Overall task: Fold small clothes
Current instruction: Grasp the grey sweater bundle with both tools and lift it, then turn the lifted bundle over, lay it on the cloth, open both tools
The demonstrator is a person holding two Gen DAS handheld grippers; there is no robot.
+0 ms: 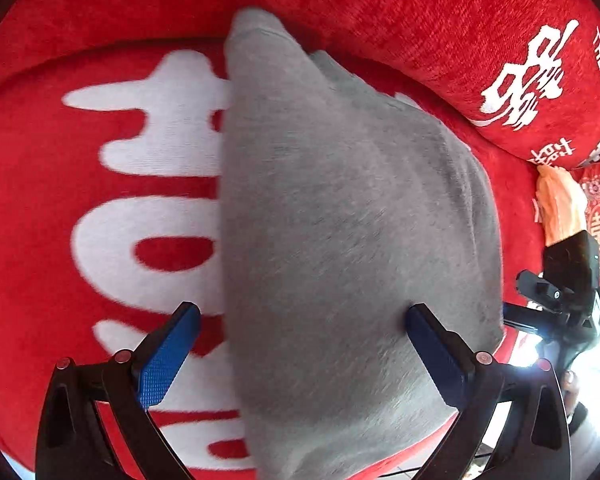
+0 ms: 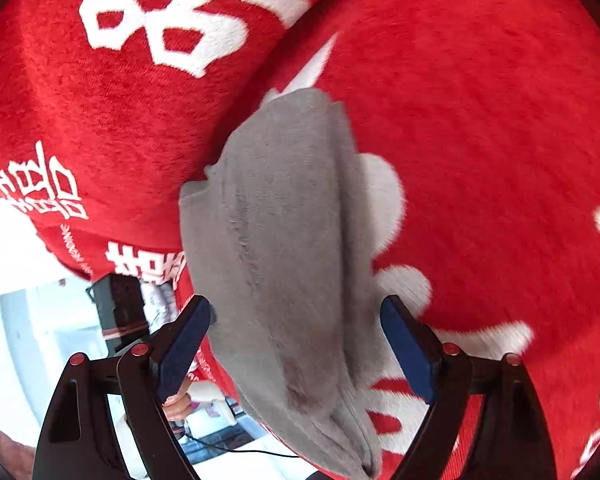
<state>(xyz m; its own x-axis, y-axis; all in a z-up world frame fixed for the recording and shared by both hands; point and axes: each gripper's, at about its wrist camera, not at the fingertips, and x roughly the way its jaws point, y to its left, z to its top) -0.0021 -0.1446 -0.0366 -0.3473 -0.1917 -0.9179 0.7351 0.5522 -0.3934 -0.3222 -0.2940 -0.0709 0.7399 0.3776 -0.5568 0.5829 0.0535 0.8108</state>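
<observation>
A small grey garment (image 1: 340, 216) lies folded on a red plush cover with white characters (image 1: 148, 152). My left gripper (image 1: 300, 320) is open, its blue-padded fingers (image 1: 168, 352) spread over the garment's near left edge, one over the cover and one over the cloth. In the right wrist view the grey garment (image 2: 292, 248) shows as a long layered fold. My right gripper (image 2: 296, 332) is open, with a finger on each side of the fold's near end, holding nothing.
A red cushion with white characters (image 1: 500, 60) rises behind the garment and also shows in the right wrist view (image 2: 120, 80). An orange cloth (image 1: 560, 204) lies at the right. The other gripper's black body (image 1: 568, 280) is at the right edge.
</observation>
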